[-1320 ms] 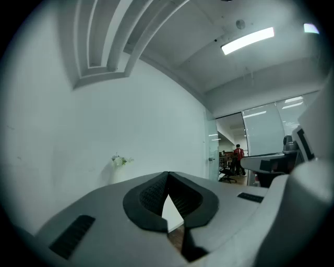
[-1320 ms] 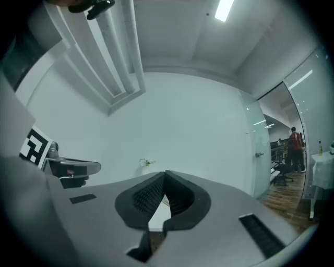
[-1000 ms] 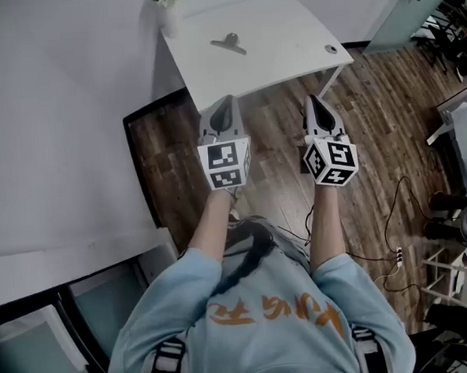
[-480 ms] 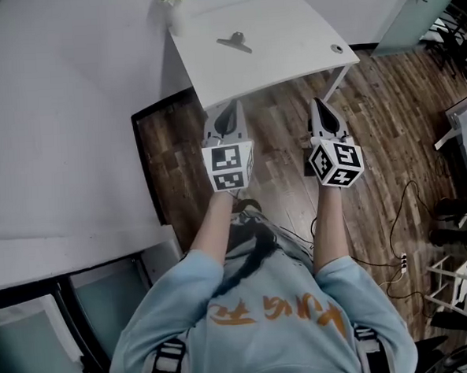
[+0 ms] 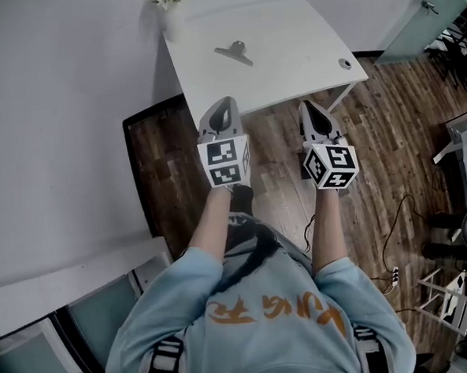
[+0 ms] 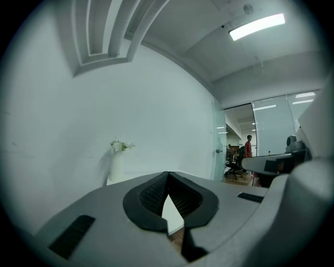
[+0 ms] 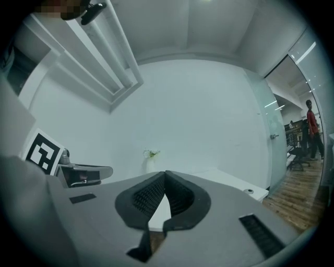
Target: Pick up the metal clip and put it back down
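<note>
The white wall [image 5: 55, 114] fills the left of the head view and the wooden floor [image 5: 388, 133] the right; the white table [image 5: 288, 44] stands at the upper middle, pushed against the wall, probably to leave a clear walking path; the person's light blue sweatshirt [image 5: 258, 322] takes the bottom of the frame, with orange lettering across it that I cannot read from this angle. The left gripper [image 5: 223, 103] and right gripper [image 5: 307, 106] sit side by side at mid-frame, over the floor just short of the table's near edge; both point at the table, which looks like an approach; each has its jaws pressed together with nothing between them. The marker cubes [image 5: 224, 163] carry black-and-white square patterns, no words. A vase of flowers [image 5: 167, 0] stands at the table's upper left corner; the metal clip [image 5: 235, 52] lies flat on the tabletop, well apart from both grippers, not yet picked up; a small round cable hole [image 5: 344, 63] sits near the table's right corner.
</note>
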Available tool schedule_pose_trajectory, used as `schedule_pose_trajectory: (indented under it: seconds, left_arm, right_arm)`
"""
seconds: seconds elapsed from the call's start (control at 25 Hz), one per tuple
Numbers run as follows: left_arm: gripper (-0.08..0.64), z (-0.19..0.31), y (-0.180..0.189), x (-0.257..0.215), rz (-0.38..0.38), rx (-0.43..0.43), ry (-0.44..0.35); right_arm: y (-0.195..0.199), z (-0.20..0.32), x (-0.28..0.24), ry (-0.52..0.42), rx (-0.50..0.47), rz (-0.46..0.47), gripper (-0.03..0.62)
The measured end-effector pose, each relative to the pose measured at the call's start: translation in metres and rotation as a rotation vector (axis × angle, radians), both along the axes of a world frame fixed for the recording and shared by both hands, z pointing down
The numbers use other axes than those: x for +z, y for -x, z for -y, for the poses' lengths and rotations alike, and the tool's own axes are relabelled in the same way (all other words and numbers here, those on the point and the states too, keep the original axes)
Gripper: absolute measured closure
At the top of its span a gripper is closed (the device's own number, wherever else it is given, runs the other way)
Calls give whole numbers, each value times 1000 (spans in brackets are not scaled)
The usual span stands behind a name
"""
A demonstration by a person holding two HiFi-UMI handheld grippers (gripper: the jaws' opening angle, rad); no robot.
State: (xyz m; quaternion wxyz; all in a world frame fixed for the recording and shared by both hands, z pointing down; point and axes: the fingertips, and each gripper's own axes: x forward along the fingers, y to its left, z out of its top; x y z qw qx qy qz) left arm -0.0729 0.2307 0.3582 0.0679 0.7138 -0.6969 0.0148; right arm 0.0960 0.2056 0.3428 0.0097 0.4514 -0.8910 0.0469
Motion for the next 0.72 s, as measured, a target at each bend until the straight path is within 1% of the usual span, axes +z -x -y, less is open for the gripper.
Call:
schedule_pose_trajectory:
  seconds: [0.08, 0.2, 0.32, 0.44, 0.52, 0.6, 0.72]
  left_arm:
    - [536, 47, 0, 5, 6, 31, 3]
    - [536, 113, 14, 9, 26, 53, 19]
    - [536, 177, 38, 12, 54, 55, 36]
    - [537, 233, 65, 29, 48, 35, 77]
    - [536, 260, 77, 42, 35, 23, 106]
    - [535, 275, 84, 56, 19, 8, 139]
    - [535, 289, 84, 75, 6, 0, 185]
  right_arm:
    - [1, 48, 7, 11, 29, 9, 580]
    - [21, 115, 16, 35, 44, 22, 580]
    - [46, 182, 19, 52, 30, 34, 580]
    - [70, 246, 34, 85, 26, 30, 580]
    - [79, 273, 42, 104, 26, 27, 580]
    - [85, 284, 55, 137, 12, 18, 580]
    - [83, 297, 84, 209, 2, -6, 580]
